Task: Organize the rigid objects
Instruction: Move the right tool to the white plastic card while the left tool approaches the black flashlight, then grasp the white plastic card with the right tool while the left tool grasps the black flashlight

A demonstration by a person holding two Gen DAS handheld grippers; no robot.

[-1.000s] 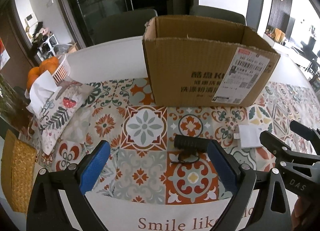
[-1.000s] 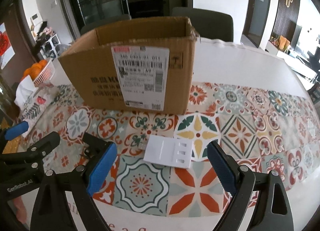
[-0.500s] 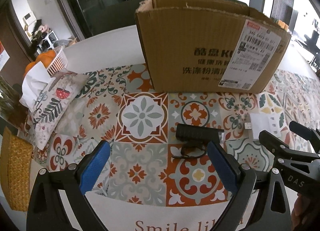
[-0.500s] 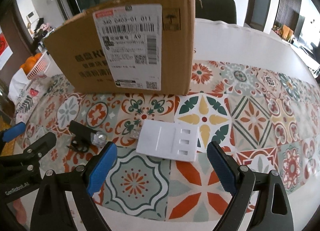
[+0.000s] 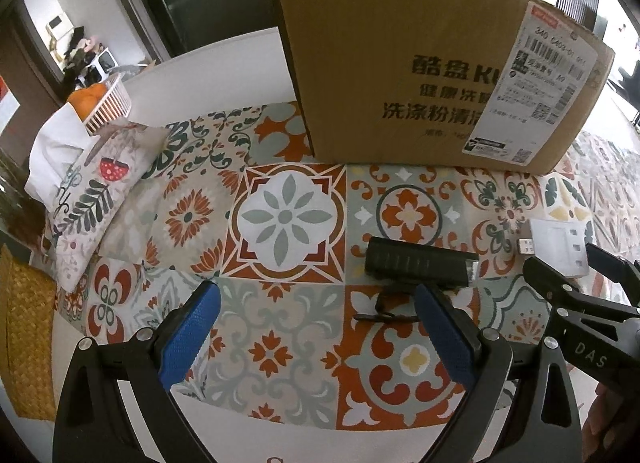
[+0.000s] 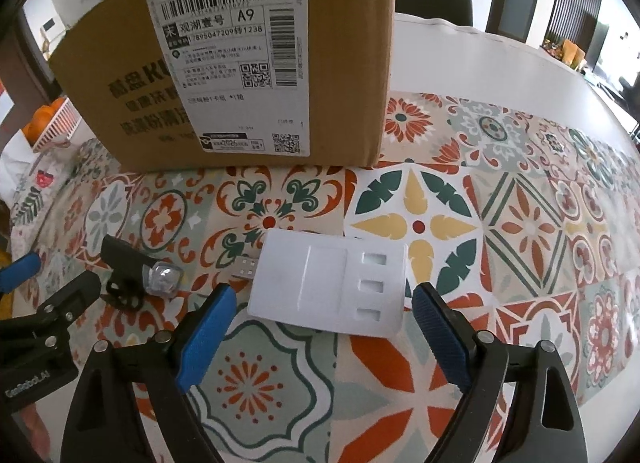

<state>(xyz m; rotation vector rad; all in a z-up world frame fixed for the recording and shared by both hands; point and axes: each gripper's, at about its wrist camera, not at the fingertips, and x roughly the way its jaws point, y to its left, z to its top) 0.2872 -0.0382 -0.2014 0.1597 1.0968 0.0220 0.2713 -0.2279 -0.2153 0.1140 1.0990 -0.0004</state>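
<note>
A black bike light with a clear lens and a strap lies on the patterned tablecloth, just ahead of my left gripper's right finger. It also shows in the right wrist view. A white USB hub lies flat just ahead of my right gripper, its plug pointing left; the left wrist view shows it too. An open cardboard box stands behind both objects, also seen from the right wrist. My left gripper is open and empty. My right gripper is open and empty.
A floral tissue pouch and a white basket of oranges sit at the left. A woven mat lies at the left table edge. Chairs stand behind the table.
Both grippers have moved forward and lower toward the table. The bike light, the hub and the box now look larger and closer. Both grippers stay open.
</note>
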